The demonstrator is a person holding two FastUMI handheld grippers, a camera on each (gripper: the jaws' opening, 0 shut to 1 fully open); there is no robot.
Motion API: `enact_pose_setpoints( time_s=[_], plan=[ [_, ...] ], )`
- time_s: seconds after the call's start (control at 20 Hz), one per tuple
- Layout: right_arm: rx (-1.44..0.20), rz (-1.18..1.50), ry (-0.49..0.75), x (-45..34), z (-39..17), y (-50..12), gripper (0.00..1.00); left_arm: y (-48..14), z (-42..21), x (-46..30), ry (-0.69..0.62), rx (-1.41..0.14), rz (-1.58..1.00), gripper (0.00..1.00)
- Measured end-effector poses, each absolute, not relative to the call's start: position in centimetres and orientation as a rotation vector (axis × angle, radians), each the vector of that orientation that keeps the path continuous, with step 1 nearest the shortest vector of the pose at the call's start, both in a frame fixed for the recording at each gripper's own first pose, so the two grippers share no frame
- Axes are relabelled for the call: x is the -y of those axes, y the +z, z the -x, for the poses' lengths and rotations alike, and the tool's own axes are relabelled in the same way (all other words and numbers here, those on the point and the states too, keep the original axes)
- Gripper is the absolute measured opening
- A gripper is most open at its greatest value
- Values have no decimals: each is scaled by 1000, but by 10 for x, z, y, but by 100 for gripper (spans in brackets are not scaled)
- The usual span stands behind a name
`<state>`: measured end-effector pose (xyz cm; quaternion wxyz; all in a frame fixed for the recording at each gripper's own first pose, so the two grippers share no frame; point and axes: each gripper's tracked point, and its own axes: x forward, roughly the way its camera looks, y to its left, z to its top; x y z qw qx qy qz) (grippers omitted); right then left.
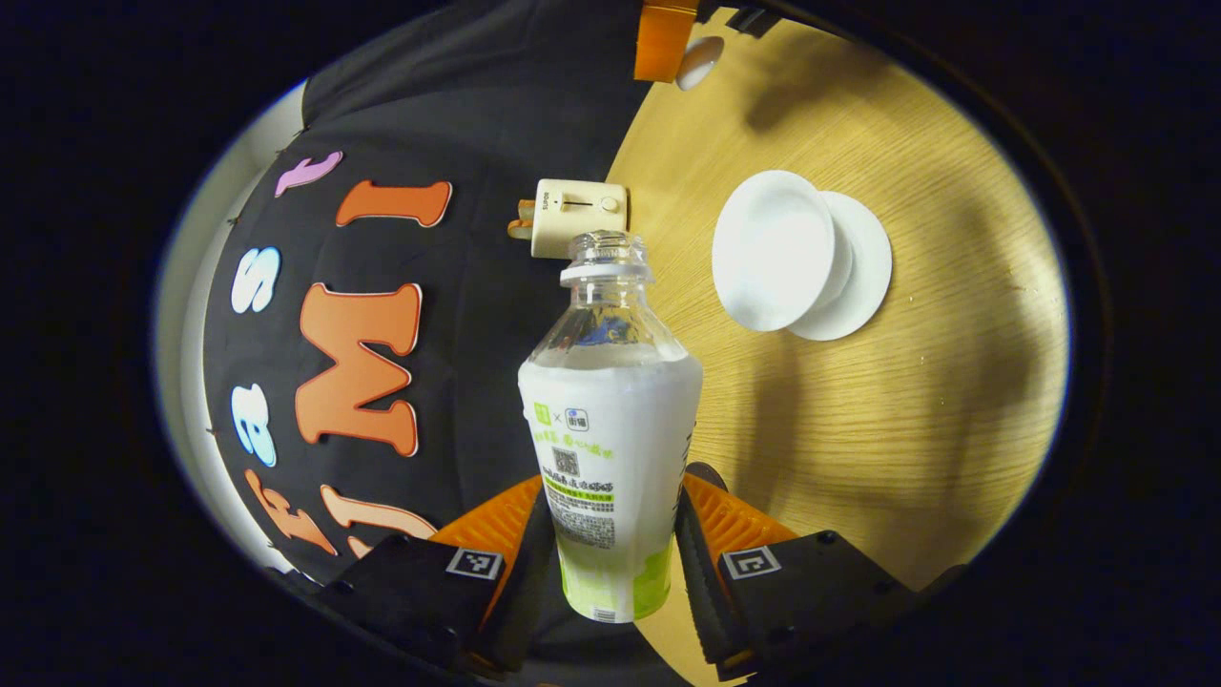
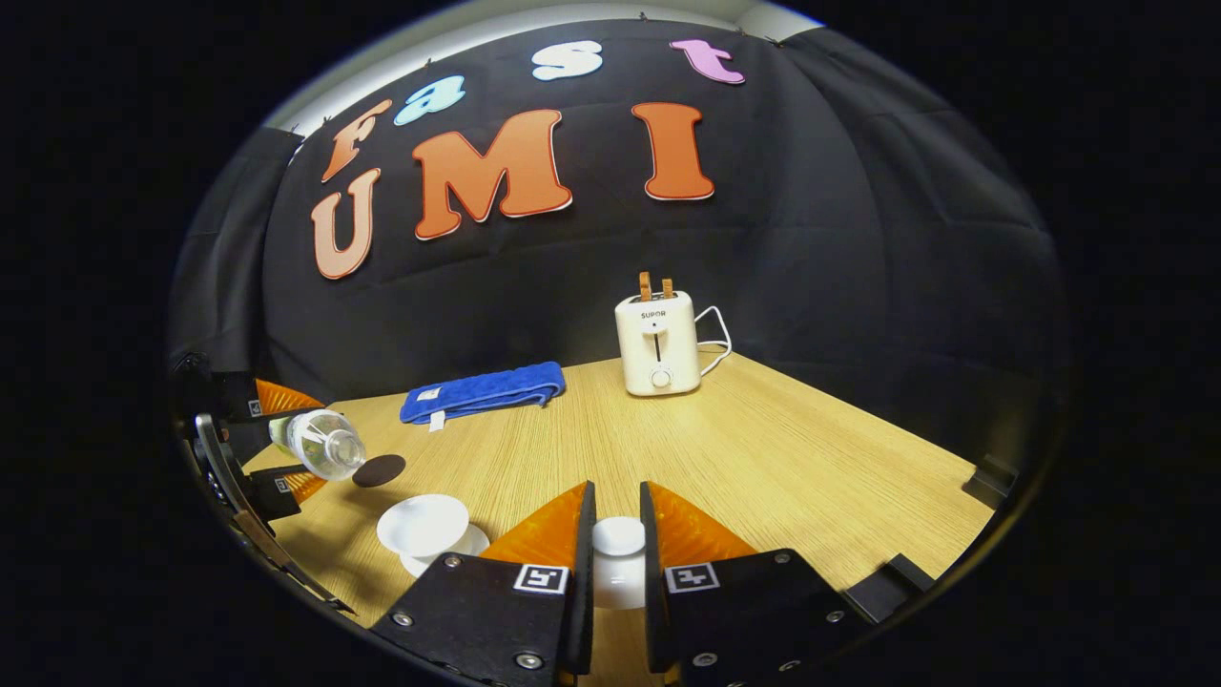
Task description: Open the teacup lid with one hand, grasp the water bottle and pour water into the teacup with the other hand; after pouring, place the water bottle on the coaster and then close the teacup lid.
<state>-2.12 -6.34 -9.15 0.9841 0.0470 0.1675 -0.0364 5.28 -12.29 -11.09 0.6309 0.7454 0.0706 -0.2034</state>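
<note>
Wooden table (image 2: 763, 458) bears toaster (image 2: 657, 344), blue towel (image 2: 484, 390).

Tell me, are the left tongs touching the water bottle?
Touching. In the left gripper view the left tongs sit either side of the water bottle, both orange fingers pressed against its label, no gap showing.

Water bottle (image 1: 609, 429): clear, white-and-green label. Teacup (image 1: 775, 250) and lid (image 2: 618, 536): white. Coaster (image 2: 379, 470): dark brown. Towel (image 2: 485, 390): blue. Toaster (image 2: 657, 343): cream. Table (image 2: 782, 458): light woodgrain. Gripper fingers (image 2: 534, 534): orange, ribbed.
</note>
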Motion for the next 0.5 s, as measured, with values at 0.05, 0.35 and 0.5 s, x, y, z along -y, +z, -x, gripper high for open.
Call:
enact_pose_setpoints(
  time_s=[0.05, 0.35, 0.5],
  plan=[
    [-337, -94, -73, 64, 22, -91, 22, -112, -53, 124, -473, -161, -1729, 69],
    [-350, -90, -71, 64, 23, -95, 23, -125, -53, 122, -528, -204, -1881, 67],
    [-352, -85, -71, 66, 24, -94, 23, -123, -54, 125, -540, -186, -1955, 67]
  ],
)
